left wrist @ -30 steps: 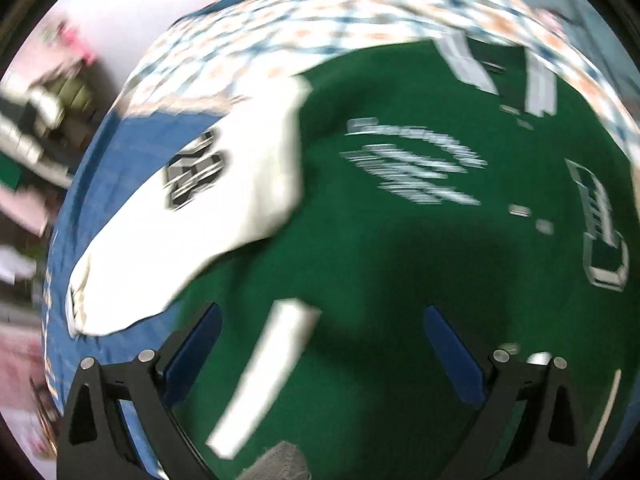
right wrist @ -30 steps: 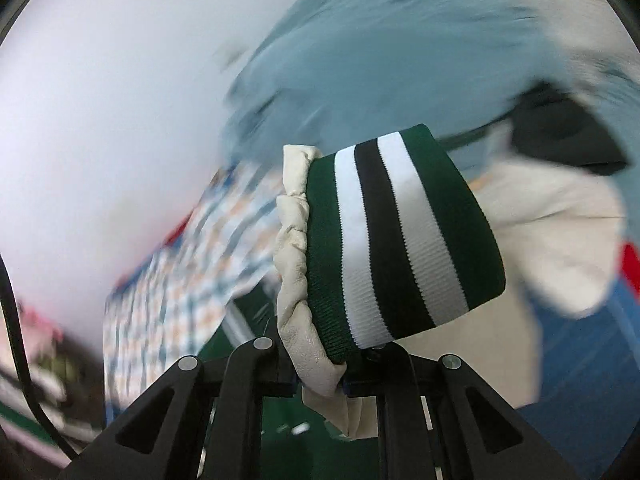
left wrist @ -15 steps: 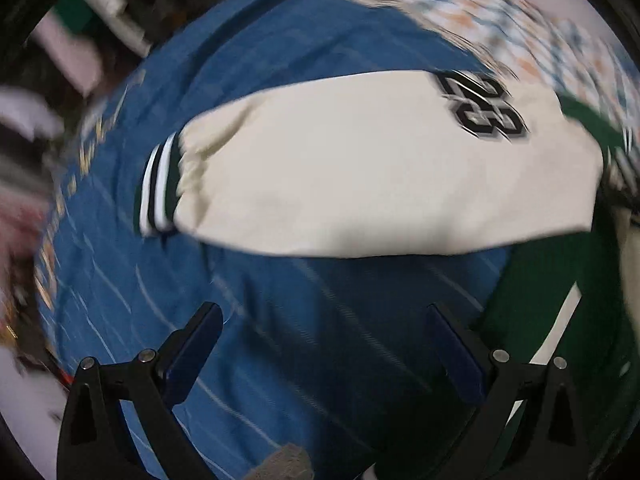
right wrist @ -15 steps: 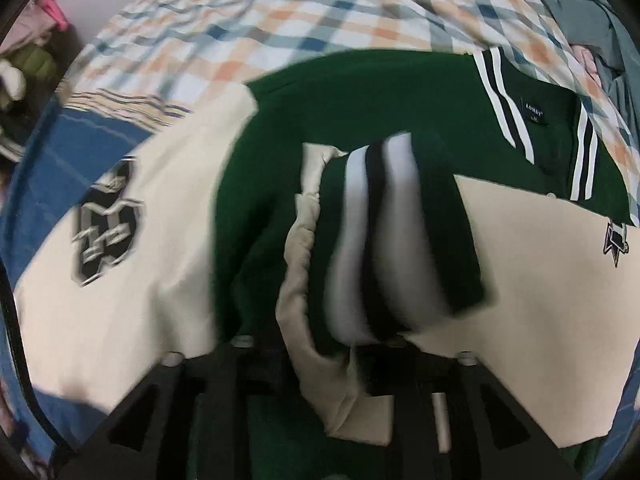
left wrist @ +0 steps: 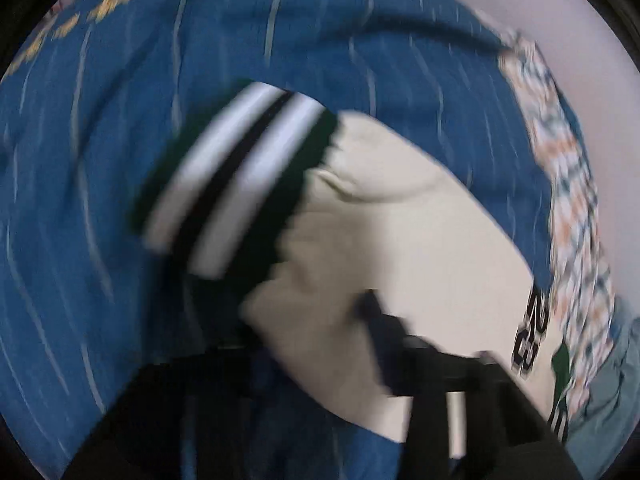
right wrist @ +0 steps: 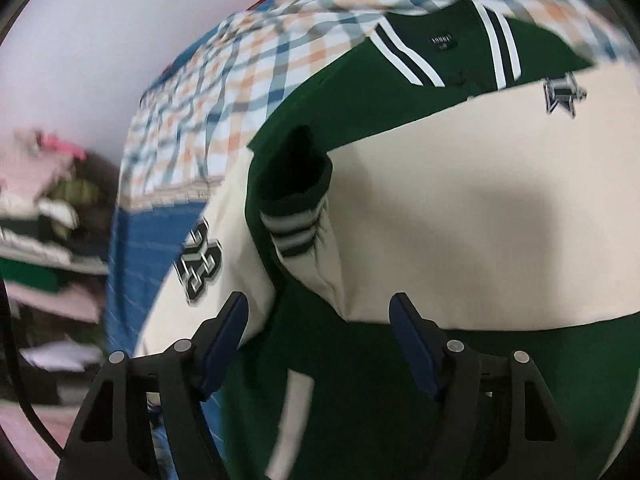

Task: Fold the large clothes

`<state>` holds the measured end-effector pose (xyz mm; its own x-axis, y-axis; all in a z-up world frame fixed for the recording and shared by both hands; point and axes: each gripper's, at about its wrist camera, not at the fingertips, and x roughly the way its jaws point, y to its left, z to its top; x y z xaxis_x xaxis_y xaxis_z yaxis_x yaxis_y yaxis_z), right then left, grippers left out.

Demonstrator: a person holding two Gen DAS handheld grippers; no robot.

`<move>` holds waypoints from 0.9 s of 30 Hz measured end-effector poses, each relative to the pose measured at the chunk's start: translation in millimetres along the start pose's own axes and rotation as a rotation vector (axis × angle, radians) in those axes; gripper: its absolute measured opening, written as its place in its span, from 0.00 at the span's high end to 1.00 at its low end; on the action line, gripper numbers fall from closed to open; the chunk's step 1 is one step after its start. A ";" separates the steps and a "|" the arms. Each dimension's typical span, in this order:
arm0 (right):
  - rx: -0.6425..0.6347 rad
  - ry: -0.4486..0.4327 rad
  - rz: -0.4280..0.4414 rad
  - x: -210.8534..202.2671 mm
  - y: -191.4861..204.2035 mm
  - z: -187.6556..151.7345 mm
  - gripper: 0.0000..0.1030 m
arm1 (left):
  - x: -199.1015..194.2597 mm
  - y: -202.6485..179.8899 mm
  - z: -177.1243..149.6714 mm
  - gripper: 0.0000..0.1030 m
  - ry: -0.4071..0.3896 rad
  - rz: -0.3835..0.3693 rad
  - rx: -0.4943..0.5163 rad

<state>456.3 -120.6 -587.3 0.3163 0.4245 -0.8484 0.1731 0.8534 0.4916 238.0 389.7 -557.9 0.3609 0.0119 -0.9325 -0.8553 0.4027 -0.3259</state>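
A green varsity jacket point(right wrist: 360, 380) with cream sleeves lies on the bed. In the right wrist view one cream sleeve point(right wrist: 460, 220) lies folded across the green body, its striped cuff point(right wrist: 296, 232) just ahead of my open, empty right gripper point(right wrist: 320, 340). The other sleeve, with a "23" patch point(right wrist: 200, 264), lies at the left. In the blurred left wrist view my left gripper point(left wrist: 320, 344) is shut on that cream sleeve point(left wrist: 400, 248) just behind its striped cuff point(left wrist: 232, 188), over the blue bedspread point(left wrist: 100, 160).
A checked orange and blue blanket point(right wrist: 248, 64) lies beyond the jacket's collar, also at the right edge of the left wrist view point(left wrist: 568, 184). Shelves with folded clothes point(right wrist: 44, 240) stand at the left. A pale wall point(right wrist: 100, 40) is behind the bed.
My right gripper let go of the striped cuff after laying that sleeve across the jacket, and now stands open. My left gripper swung left to the other sleeve and shut on it near its cuff.
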 end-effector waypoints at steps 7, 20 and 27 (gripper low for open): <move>0.105 -0.016 0.118 53.7 32.0 29.6 0.53 | -12.2 -62.6 60.5 0.93 -0.149 0.013 0.199; -0.183 0.012 -0.340 55.6 88.1 20.5 0.17 | -118.9 -140.2 35.6 0.96 -0.461 0.043 0.492; -0.158 0.030 -0.527 49.5 42.1 23.1 0.15 | -178.1 -209.5 -30.6 0.97 -0.609 0.030 0.705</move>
<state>500.8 -70.6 -604.1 0.1976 -0.0656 -0.9781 0.1583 0.9868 -0.0342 341.5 275.2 -328.2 0.6462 0.4290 -0.6312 -0.5158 0.8551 0.0530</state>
